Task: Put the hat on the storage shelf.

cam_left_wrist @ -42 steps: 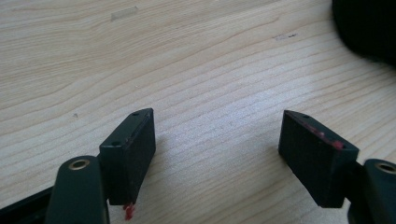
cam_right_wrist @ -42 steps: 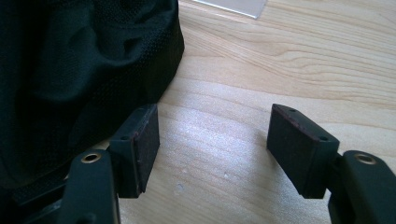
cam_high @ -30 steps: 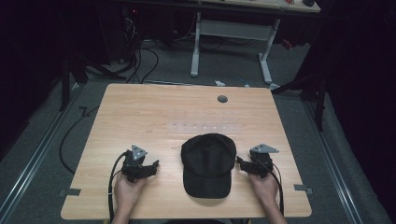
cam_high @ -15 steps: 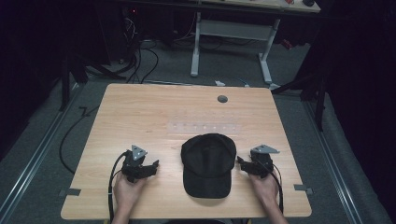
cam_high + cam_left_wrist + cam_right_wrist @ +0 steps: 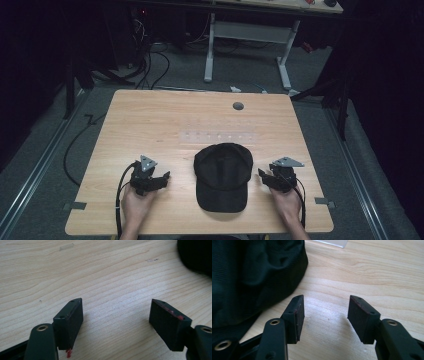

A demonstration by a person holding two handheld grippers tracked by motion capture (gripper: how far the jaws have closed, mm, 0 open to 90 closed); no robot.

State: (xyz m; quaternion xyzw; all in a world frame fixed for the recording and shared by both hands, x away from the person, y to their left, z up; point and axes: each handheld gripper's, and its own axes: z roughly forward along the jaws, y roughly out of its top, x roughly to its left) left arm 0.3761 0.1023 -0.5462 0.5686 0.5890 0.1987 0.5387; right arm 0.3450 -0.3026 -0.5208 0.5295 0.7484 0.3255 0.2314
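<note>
No change since the earlier frames: both hands stay parked and the black cap [image 5: 222,175] lies where it did, crown away from the person, brim toward them, near the table's [image 5: 150,120] front edge. Left gripper [image 5: 161,179] rests left of the cap, jaws spread wide over bare wood. Right gripper [image 5: 263,176] sits just beside the cap's right edge, jaws apart, empty. Judgement: no handling has begun; an idle start pose.
</note>
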